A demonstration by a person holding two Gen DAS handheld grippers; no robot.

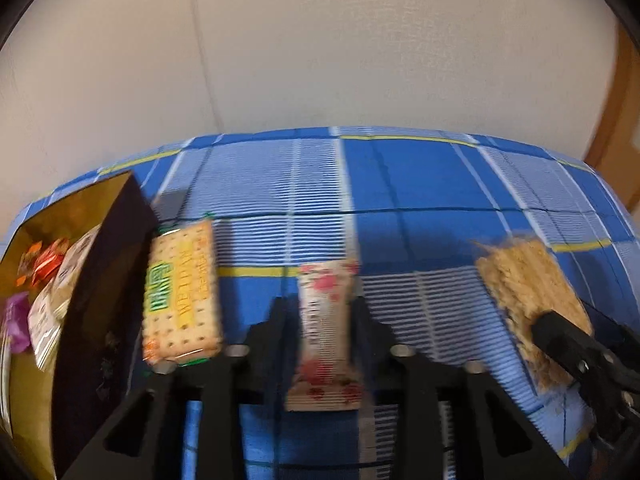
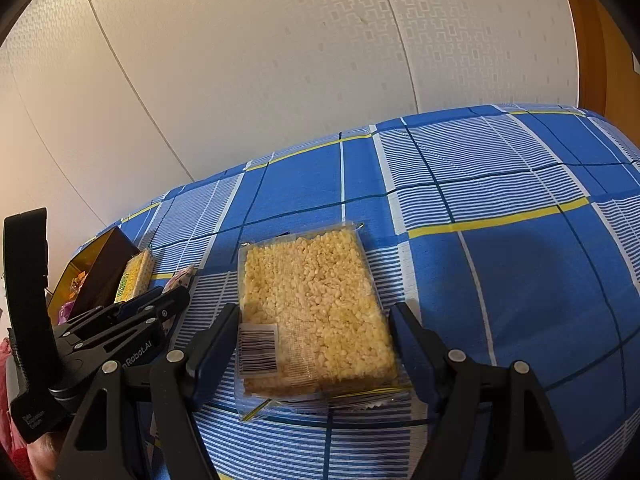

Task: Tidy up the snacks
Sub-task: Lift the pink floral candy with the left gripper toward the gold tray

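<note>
Gripping item one: left gripper (image 1: 326,316), lower centre of the left wrist view, fingers pressed onto the long sides of a pink-flowered snack packet (image 1: 326,332). Packet's long axis runs along the fingers, pointing up the frame toward the wall; the picture is blurred, so print is unreadable.

Item two: right gripper (image 2: 316,340), lower centre of the right wrist view, fingers spread on either side of a clear-wrapped puffed rice cake (image 2: 312,312), apparently not yet touching it. Cake lies flat on the blue plaid cloth (image 2: 500,280), long axis parallel to the fingers, barcode end nearest the camera. Judgement: the right gripper is the nearer tool for this piece, and closing across its short width looks like the coming move.

Item three: cracker packet (image 1: 182,292), yellow and green label, centre left of the left wrist view, long axis up the frame, just beside the box wall.

Item four: dark box (image 1: 100,280) with gold lining, far left, already holding several wrapped snacks. It lies left of both grippers, nearer the left one; probable destination.
</note>
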